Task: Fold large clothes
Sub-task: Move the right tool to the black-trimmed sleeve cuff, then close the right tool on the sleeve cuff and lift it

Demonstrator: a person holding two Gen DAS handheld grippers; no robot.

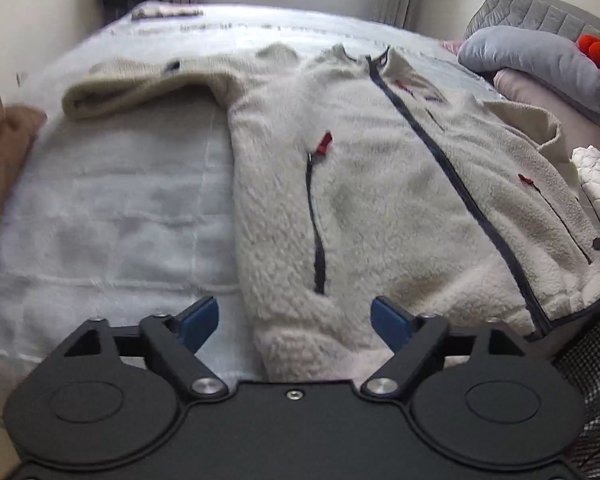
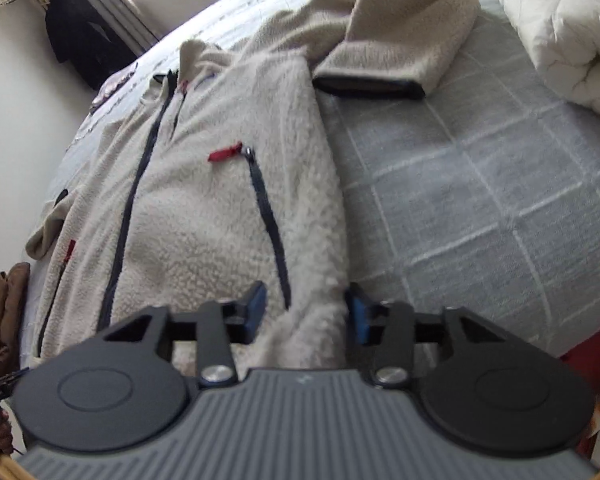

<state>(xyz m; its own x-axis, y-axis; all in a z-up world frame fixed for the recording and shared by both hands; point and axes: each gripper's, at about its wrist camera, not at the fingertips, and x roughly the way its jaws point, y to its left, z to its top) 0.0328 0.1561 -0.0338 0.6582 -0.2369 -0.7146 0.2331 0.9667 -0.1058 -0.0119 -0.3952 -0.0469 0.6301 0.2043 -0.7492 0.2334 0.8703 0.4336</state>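
Note:
A cream fleece jacket (image 1: pixel 380 184) lies face up on the bed, zipped, with a dark centre zip and red zip pulls. Its left sleeve (image 1: pixel 140 84) stretches out to the left. In the right wrist view the jacket (image 2: pixel 204 208) fills the middle and its other sleeve (image 2: pixel 396 52) lies bent at the top, dark cuff showing. My left gripper (image 1: pixel 295 318) is open over the jacket's near hem at its left corner. My right gripper (image 2: pixel 306 306) is open over the hem at the right corner. Neither holds anything.
The bed has a pale grey quilted cover (image 1: pixel 112 216). Grey pillows (image 1: pixel 540 60) and a white folded quilt (image 2: pixel 560 28) lie at the right side. A brown garment (image 1: pixel 0 148) sits at the left edge. Dark clothing (image 2: pixel 80 40) hangs by the wall.

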